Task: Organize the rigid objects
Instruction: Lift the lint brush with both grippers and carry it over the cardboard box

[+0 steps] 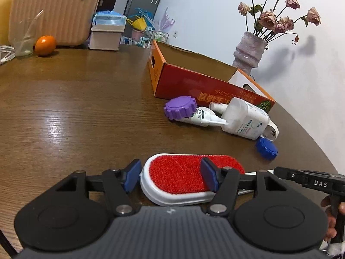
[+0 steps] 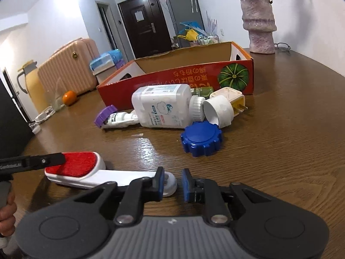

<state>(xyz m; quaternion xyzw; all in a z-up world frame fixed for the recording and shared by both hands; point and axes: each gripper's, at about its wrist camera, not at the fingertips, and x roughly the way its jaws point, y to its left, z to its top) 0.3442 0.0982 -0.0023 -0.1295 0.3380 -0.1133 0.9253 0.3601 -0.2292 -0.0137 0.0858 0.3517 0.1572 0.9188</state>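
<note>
The only lettering that reads cleanly is "DAS", white on the black arm of the right tongs (image 1: 310, 178) as seen from the left wrist. The orange cardboard box (image 2: 179, 79) carries yellow East Asian characters upside down on its red side, beside a printed green pumpkin. The white bottle (image 2: 161, 108) has a blue-and-white label with small print too fine to read.

The lint brush (image 1: 189, 179) lies flat on the desk (image 1: 75, 108), nearer the cameras than the box. It is an elongated oval: a glossy white plastic body topped with a fuzzy red pad, running into a smooth white handle (image 2: 129, 178).

The left tongs (image 1: 172, 177) stand about half open, blue pads on either side of the red head; the right pad lies against the brush, and whether the left pad touches I cannot tell. The right tongs (image 2: 172, 183) are nearly closed, with the rounded handle end between their blue pads; a true pinch cannot be told.

Just in front of the box lie the bottle, a small white spray tube (image 2: 120, 118) with a ribbed purple cap (image 1: 180, 108), a notched blue cap (image 2: 201, 139), and a white plug adapter (image 2: 228, 105) with metal prongs. Beyond the box stands a rough mauve vase (image 2: 258, 23) of faded pink roses (image 1: 278, 15). An orange (image 1: 45, 45) rests far left of the box.
</note>
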